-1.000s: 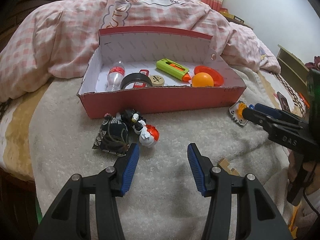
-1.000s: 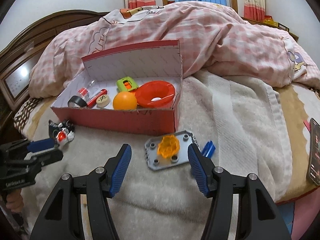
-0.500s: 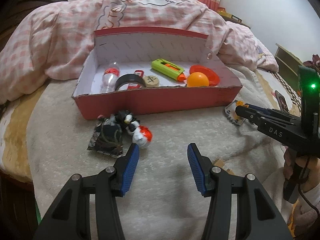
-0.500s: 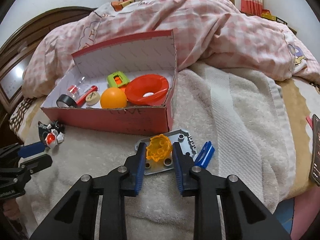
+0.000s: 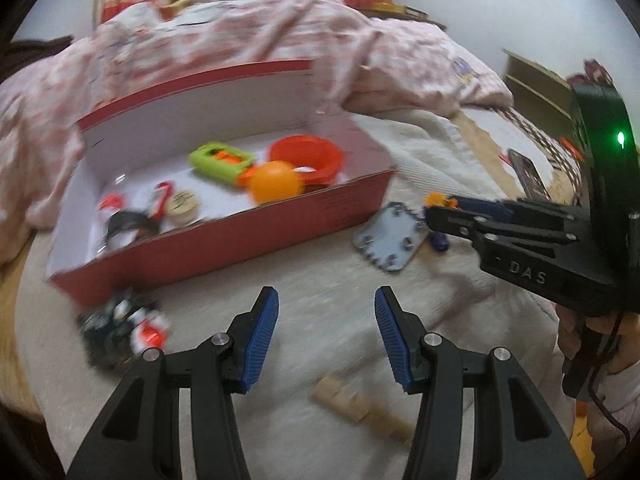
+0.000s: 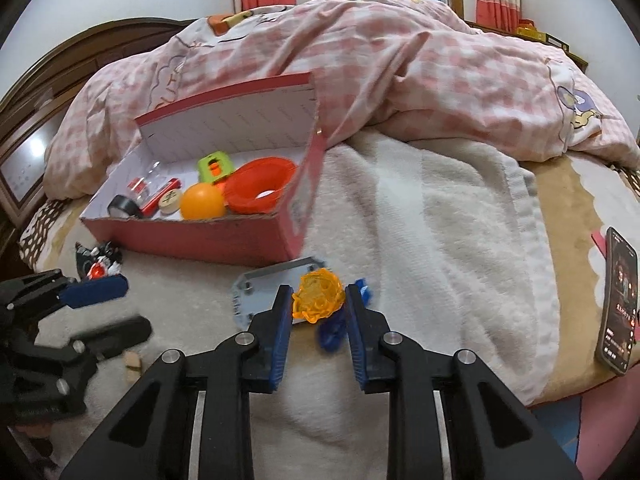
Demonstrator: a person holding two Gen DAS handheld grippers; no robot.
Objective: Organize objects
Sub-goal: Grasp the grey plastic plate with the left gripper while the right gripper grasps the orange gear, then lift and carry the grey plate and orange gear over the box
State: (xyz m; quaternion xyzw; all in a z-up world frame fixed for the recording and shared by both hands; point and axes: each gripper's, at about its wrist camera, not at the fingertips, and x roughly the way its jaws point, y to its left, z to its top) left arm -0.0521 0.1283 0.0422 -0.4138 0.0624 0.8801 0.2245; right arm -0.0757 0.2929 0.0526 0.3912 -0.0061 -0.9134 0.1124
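While the right hand-held gripper (image 6: 316,316) is pinching the orange toy (image 6: 318,295) between its blue pads, low in the middle of the right wrist view, the step in hand looks like picking that toy up to put it away. The toy is sitting just over the near edge of the grey plate (image 6: 262,290), with a small blue piece (image 6: 334,330) right beside it. I think the pads are touching the toy on both sides, but the grip is not easy to see for sure.

The next move is calling for a lift and a carry up and to the left, over the red wall of the box (image 6: 192,236). The box is already holding an orange ball (image 6: 202,201), a red bowl (image 6: 258,190), a green toy (image 6: 215,166) and a roll of black tape (image 6: 124,210), so free room is looking tight near the ball and bowl.

The left hand-held gripper (image 5: 326,338) is hanging with its jaws wide apart and nothing in them, low in the middle of its view. A black and red toy figure (image 5: 128,326) is lying at its lower left, and a wooden block (image 5: 360,410) is lying on the bed (image 5: 320,276) at the bottom. A phone (image 6: 616,300) is resting at the right edge.
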